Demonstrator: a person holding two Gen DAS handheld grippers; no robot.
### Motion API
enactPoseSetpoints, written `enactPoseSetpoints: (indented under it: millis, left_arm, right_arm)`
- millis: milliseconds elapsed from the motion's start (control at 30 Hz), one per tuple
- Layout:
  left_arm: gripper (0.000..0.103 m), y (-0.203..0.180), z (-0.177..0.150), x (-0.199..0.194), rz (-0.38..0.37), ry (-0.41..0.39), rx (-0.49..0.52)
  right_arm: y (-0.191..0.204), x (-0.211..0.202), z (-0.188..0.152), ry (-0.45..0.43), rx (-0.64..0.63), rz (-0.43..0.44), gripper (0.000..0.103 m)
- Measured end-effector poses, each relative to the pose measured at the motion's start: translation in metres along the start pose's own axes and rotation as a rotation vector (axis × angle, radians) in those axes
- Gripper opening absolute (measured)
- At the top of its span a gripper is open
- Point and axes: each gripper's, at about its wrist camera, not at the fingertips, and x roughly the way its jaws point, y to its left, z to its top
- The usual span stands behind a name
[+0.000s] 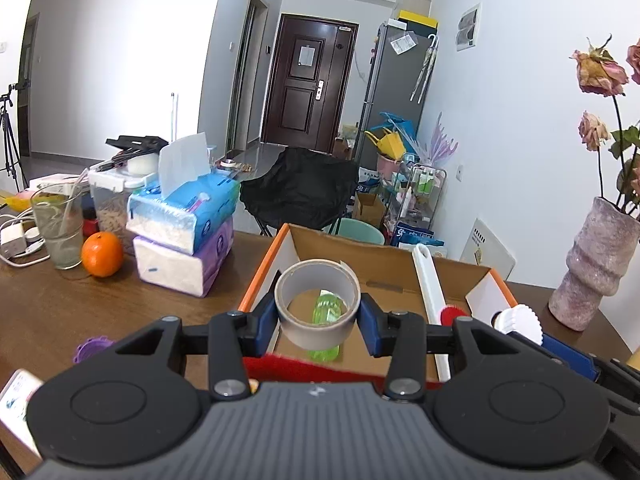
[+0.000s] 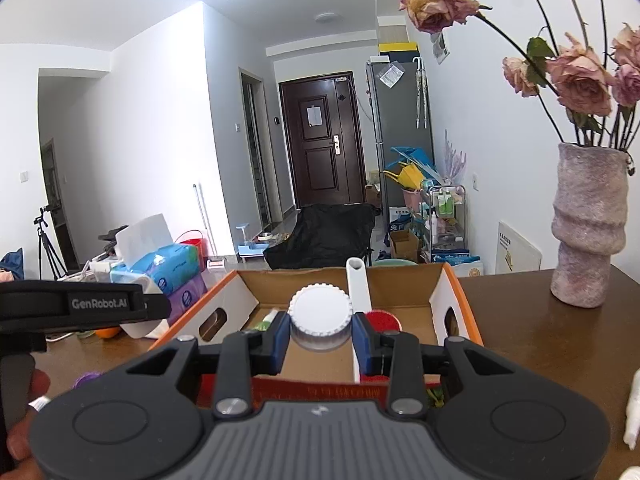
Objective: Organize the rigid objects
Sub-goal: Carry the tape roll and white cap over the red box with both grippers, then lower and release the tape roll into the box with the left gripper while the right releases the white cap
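My left gripper (image 1: 319,316) is shut on a grey roll of tape (image 1: 318,305) and holds it above the open cardboard box (image 1: 400,268) with orange edges. Inside the box lie a green bottle (image 1: 326,322), a long white handle (image 1: 430,292) and a red round piece (image 1: 451,314). My right gripper (image 2: 320,330) is shut on a white ridged lid or jar (image 2: 320,314), also above the box (image 2: 400,284). The white jar shows in the left wrist view (image 1: 520,322) at the right. The green bottle (image 2: 266,322) and red piece (image 2: 382,320) show partly behind my right fingers.
On the wooden table (image 1: 52,308) stand stacked tissue packs (image 1: 184,236), an orange (image 1: 102,254), a glass (image 1: 58,228) and a purple object (image 1: 90,348). A pink vase (image 2: 588,232) with dried roses stands right of the box. A black chair (image 1: 300,188) stands beyond the table.
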Motion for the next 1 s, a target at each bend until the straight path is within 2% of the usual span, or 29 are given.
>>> enactPoseSetpoints:
  millis: [433, 733, 967, 1000]
  left_arm:
    - [0.043, -0.015, 0.017, 0.052, 0.005, 0.006, 0.035]
    - [0.043, -0.019, 0.02, 0.083, 0.024, 0.025, 0.071]
    - [0.044, -0.02, 0.019, 0.097, 0.023, 0.051, 0.104]
    - [0.048, -0.02, 0.019, 0.098, 0.025, 0.056, 0.109]
  right_arm:
    - [-0.005, 0.058, 0.014, 0.013, -0.019, -0.011, 0.033]
    - [-0.009, 0.083, 0.014, 0.024, -0.044, -0.025, 0.033]
    - [-0.019, 0.103, 0.009, 0.077, -0.044, -0.057, 0.033]
    - [-0.02, 0.104, 0.009, 0.085, -0.041, -0.062, 0.033]
